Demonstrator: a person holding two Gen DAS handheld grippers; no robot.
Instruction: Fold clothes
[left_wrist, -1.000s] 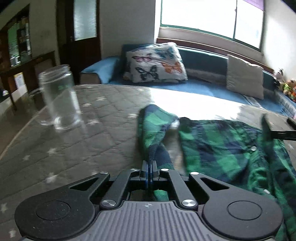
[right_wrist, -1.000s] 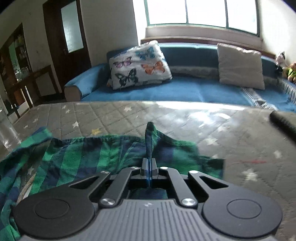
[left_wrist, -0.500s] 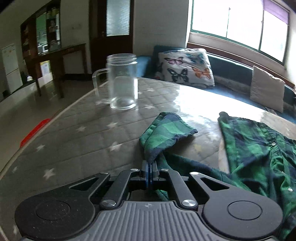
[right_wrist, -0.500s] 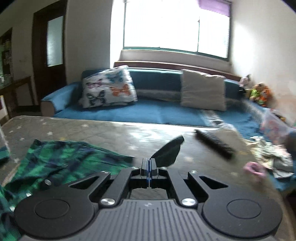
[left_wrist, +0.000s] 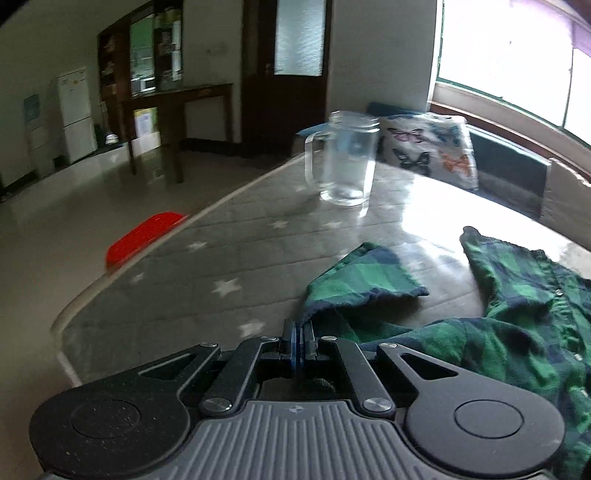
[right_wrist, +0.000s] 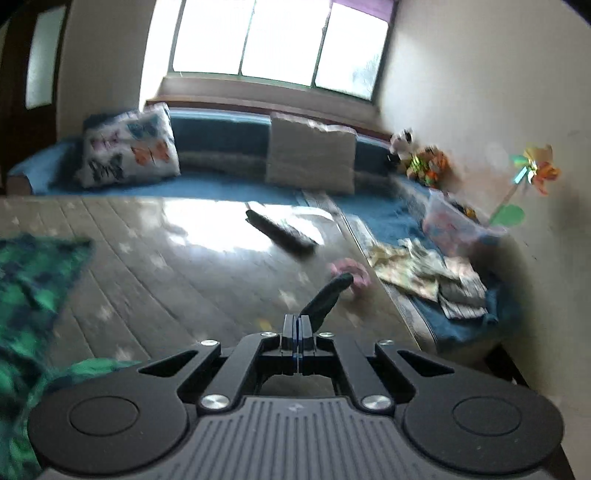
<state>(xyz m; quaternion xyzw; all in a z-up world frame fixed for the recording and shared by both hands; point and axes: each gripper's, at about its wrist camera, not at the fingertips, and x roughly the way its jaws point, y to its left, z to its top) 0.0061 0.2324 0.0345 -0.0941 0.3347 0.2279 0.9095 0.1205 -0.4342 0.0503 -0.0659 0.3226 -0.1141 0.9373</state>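
Both hand-held grippers, left (left_wrist: 298, 334) and right (right_wrist: 296, 326), pinch the plaid shirt (left_wrist: 517, 332); I should spread it taut, clear of the glass mug (left_wrist: 345, 158).

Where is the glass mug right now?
In the left wrist view, the mug stands upright on the table, far side, beyond the green shirt and in front of the butterfly pillow.

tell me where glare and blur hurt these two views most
Left wrist view: window glare whitens the table behind the glass mug, which is slightly smeared; the plaid shirt reads clearly. Right wrist view: motion blur all over, worst on the shirt and remote; glare washes out the tabletop centre.
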